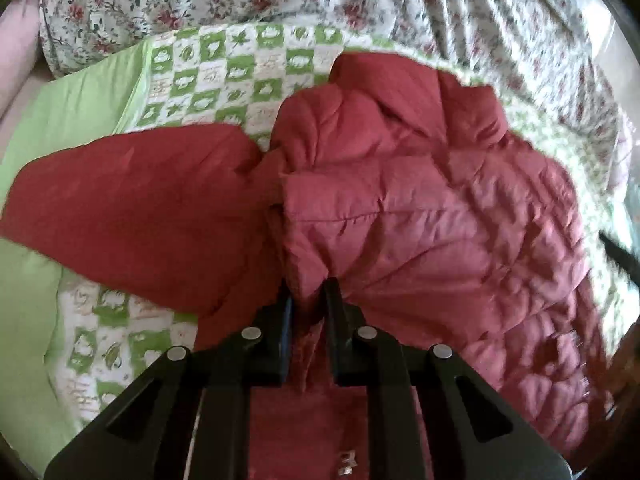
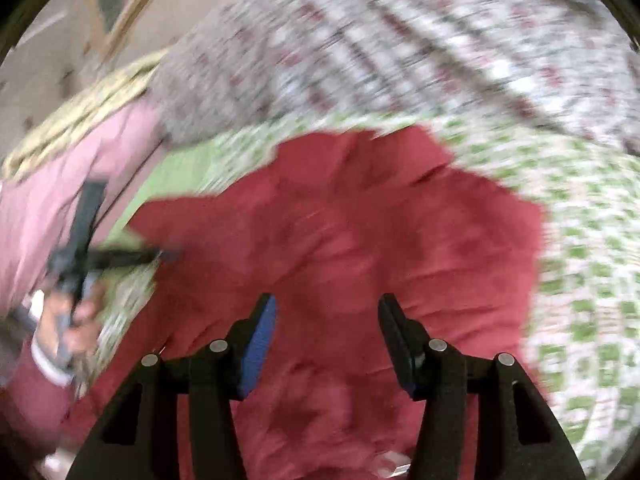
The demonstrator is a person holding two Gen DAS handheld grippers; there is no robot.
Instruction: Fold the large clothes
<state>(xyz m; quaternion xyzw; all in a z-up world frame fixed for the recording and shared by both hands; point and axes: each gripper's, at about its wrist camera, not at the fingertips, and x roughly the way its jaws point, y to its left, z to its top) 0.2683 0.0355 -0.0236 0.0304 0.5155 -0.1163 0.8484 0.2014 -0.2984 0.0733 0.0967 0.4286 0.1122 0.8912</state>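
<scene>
A dark red quilted puffer jacket (image 1: 420, 208) lies spread on a green-and-white patterned quilt (image 1: 224, 68), one sleeve (image 1: 132, 208) stretched out to the left. My left gripper (image 1: 310, 292) is shut on a fold of the jacket's edge, the fabric pinched between its fingers. In the blurred right wrist view the same jacket (image 2: 360, 220) fills the middle, and my right gripper (image 2: 326, 308) hovers over it open, with nothing between its blue-padded fingers (image 2: 262, 336). At that view's left edge a hand holds the left gripper (image 2: 132, 256) at the jacket's rim.
A floral bedsheet (image 1: 460, 12) covers the bed beyond the quilt. A plain green border (image 1: 68, 108) of the quilt runs along the left. Pink fabric (image 2: 52, 200) and a pale wall (image 2: 48, 40) show at the right wrist view's left side.
</scene>
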